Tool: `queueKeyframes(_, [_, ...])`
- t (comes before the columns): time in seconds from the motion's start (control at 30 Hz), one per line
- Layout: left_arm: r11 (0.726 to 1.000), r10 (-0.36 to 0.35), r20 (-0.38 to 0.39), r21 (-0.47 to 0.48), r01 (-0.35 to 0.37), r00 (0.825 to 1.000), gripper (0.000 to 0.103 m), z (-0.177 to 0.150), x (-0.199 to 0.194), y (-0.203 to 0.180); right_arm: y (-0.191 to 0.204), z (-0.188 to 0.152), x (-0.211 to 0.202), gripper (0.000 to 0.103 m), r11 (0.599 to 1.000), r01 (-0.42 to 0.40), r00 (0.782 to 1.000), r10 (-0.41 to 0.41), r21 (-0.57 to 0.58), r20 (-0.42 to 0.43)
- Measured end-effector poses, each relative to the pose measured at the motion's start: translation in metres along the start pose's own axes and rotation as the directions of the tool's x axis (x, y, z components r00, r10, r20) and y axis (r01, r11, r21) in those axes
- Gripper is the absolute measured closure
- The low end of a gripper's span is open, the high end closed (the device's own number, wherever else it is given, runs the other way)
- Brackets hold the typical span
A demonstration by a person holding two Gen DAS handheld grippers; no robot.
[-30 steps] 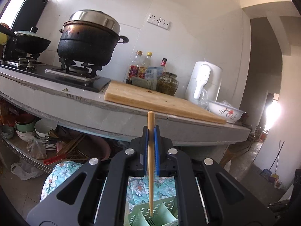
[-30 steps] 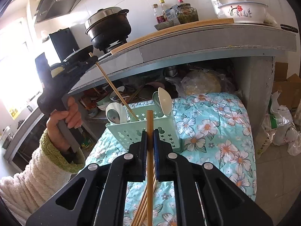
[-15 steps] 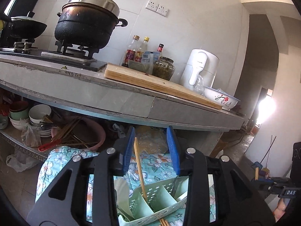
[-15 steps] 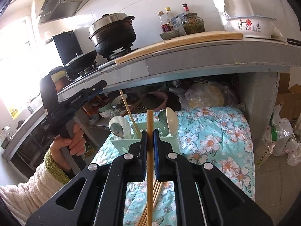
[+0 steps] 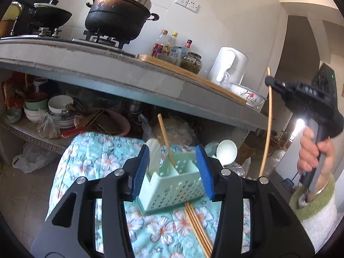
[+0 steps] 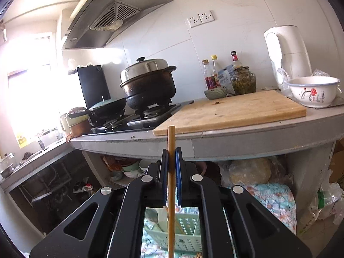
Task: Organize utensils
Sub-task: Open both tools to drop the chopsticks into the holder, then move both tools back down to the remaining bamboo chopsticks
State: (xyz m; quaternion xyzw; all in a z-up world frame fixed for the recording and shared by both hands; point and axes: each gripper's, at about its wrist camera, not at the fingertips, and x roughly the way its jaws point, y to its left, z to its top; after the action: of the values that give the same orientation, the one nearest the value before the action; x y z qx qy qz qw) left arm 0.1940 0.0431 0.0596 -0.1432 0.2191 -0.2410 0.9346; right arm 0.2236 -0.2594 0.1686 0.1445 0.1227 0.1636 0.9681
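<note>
My left gripper point(image 5: 172, 172) hangs just short of the mint green caddy point(image 5: 172, 185). Its jaws are opening and nothing is pinched between the blue pads. One chopstick point(image 5: 165, 138) leans upright in a caddy compartment, flanked by two white spoons point(image 5: 226, 151). Several loose chopsticks point(image 5: 197, 225) lie on the floral cloth point(image 5: 96, 157) in front of the caddy. My right gripper point(image 6: 171, 163) is shut on another chopstick point(image 6: 171, 139), held upright above the caddy point(image 6: 182, 236). From the left wrist view that gripper point(image 5: 268, 82) is high at the right, carried by a hand point(image 5: 311, 152).
A grey counter point(image 6: 247, 142) overhangs the cloth, carrying a wooden cutting board point(image 6: 236, 109), a black pot point(image 6: 150, 86), bottles, a white kettle point(image 6: 288, 56) and a flowered bowl point(image 6: 311, 92). A shelf under it holds bowls point(image 5: 58, 105) and a pink basin.
The left gripper let go of its chopstick, which now stands in the caddy, then opened and drew back lower. The right gripper rose from the cloth with its chopstick.
</note>
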Motion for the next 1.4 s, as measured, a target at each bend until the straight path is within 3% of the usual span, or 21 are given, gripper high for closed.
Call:
queueKeyframes(0.33, [0.999,0.028,-0.132,-0.034,-0.033,0.991,0.060,-0.068,-0.011,0.019,0.019,0.021,0.074,0.096,0.998,-0.022,0.997,0.026,-0.052,0.074])
queueKeyframes(0.57, [1.000,0.030,-0.151,0.007,-0.030,0.988,0.060,-0.085,-0.012,0.016,0.021,-0.016,0.139,0.096,0.985,0.082,0.996,-0.087,-0.149,-0.031])
queueKeyframes(0.73, [1.000,0.015,-0.171,0.004,-0.014,0.985,0.060,-0.089,-0.008,0.016,0.009,-0.046,0.153,0.096,0.986,0.086,0.986,-0.106,-0.144,-0.131])
queueKeyframes(0.8, [1.000,0.012,-0.179,0.005,-0.011,0.984,0.060,-0.090,-0.006,0.015,0.006,-0.052,0.149,0.094,0.987,0.084,0.983,-0.105,-0.138,-0.154])
queueKeyframes(0.87, [1.000,0.007,-0.187,0.005,-0.006,0.982,0.060,-0.091,-0.005,0.014,0.004,-0.053,0.142,0.083,0.988,0.083,0.981,-0.104,-0.133,-0.165])
queueKeyframes(0.9, [1.000,0.004,-0.192,0.004,-0.003,0.981,0.060,-0.092,-0.004,0.013,0.002,-0.053,0.135,0.071,0.989,0.084,0.982,-0.104,-0.124,-0.161])
queueKeyframes(0.93, [1.000,-0.001,-0.195,0.002,0.001,0.981,0.060,-0.093,-0.004,0.011,0.001,-0.053,0.129,0.065,0.990,0.082,0.983,-0.098,-0.113,-0.153])
queueKeyframes(1.13, [1.000,-0.012,-0.221,0.006,0.013,0.975,0.060,-0.097,-0.002,0.002,-0.009,-0.052,0.064,0.063,0.998,0.050,0.991,-0.055,-0.036,-0.125])
queueKeyframes(1.23, [1.000,0.009,-0.252,0.004,-0.008,0.968,0.060,-0.100,0.002,0.000,-0.014,-0.066,0.029,0.063,1.000,0.029,0.987,-0.027,0.010,-0.155])
queueKeyframes(1.33, [0.999,0.051,-0.306,0.016,-0.048,0.951,0.060,-0.106,0.010,-0.004,-0.021,-0.096,0.004,0.063,0.998,0.010,0.973,0.005,0.064,-0.232])
queueKeyframes(1.4, [0.997,0.072,-0.348,0.017,-0.070,0.935,0.060,-0.111,0.015,-0.006,-0.026,-0.130,-0.002,0.063,0.993,0.010,0.943,0.028,0.114,-0.331])
